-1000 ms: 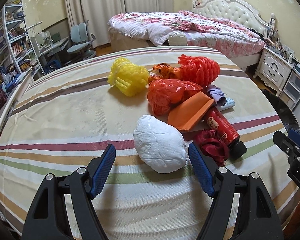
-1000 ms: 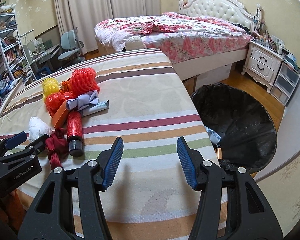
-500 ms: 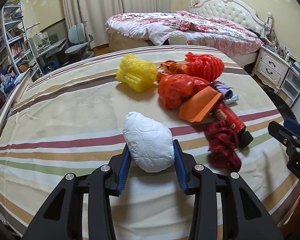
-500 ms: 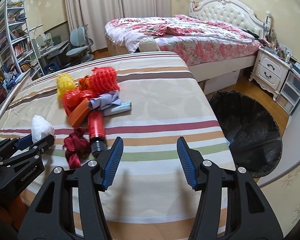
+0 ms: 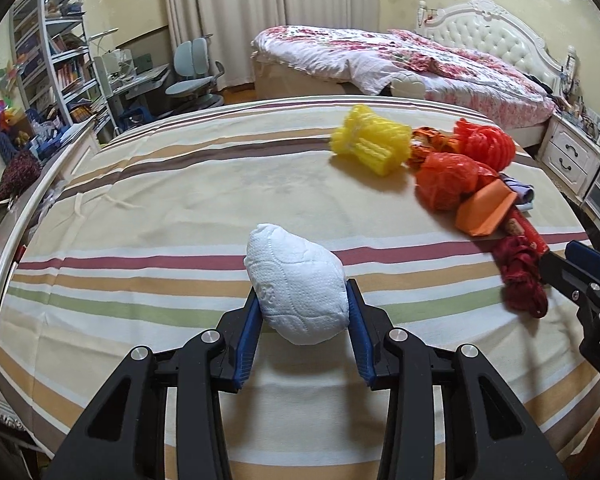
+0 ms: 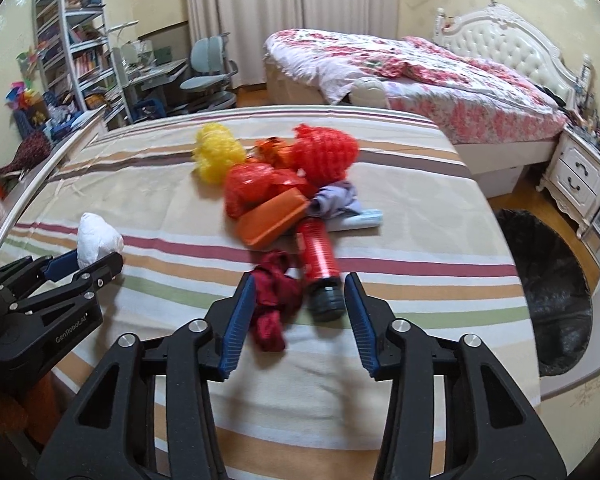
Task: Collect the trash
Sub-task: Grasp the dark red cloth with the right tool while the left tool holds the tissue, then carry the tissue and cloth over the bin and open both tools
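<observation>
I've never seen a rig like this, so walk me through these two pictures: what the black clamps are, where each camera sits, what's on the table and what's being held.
No robot here: a person holds a two-finger gripper in each hand, and each gripper carries a fisheye camera that looks out along its fingers.

The left wrist view shows the left gripper shut on a white wad, just above the striped table. The other gripper pokes in at its right edge.

The right wrist view shows the right gripper open, its jaws on either side of a dark red rag and the cap end of a red bottle, gripping neither.

Behind them lies a pile: a yellow net, a red net, a red bag, an orange packet. The black bin stands on the floor to the right.
</observation>
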Tool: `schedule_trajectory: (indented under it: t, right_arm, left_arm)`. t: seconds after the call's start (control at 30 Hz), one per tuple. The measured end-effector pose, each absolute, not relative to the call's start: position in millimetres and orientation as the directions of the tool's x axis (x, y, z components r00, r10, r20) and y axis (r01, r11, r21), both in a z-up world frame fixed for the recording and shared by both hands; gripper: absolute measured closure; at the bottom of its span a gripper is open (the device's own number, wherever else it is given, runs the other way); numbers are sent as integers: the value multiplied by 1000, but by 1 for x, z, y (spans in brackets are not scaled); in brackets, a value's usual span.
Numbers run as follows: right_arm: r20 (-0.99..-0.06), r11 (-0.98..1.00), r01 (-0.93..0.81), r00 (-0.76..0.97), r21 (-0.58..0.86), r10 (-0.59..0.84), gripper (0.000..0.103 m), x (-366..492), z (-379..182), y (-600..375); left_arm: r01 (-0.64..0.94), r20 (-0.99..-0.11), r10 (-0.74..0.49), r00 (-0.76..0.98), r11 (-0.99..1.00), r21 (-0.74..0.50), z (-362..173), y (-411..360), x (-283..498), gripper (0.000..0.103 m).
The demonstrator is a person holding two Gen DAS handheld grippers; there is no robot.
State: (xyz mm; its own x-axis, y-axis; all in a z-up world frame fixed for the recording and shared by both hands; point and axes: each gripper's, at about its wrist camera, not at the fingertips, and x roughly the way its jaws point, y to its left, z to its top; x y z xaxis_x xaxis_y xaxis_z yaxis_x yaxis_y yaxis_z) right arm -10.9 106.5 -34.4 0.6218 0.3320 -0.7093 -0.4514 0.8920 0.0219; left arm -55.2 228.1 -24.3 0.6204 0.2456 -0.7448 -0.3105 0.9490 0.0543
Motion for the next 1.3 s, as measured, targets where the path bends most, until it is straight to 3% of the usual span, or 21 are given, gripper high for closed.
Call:
schedule_trajectory:
  t: [0.33,0.5,0.67,1.0,1.3]
  right_arm:
    - [-747,871,-491,589,-27,309,66,-10,-49,136]
    - [-751,869,-490,597,-64,281,76,-9,-55,141]
    - [-741,870,-489,609,-70,282,80,-9,-55,140]
    - [-683,889,-459,655,-18,324,81,-15,-24,113]
    - [-639,936,-352,720,2,272,81,-4,-2,61]
  left_arm:
    - [-324,-747,239,621,945,33,-28,240,-61,62]
    - [-317,-743,236,626,948,33,-28,239,-60,62]
    - [-320,-742,237,628,947,31,-28,241,-63,62]
    - [-300,-724,218,654,954,16,-18,231,-64,62]
    - [-212,-679,161,716,977,7,4,191,-51,62]
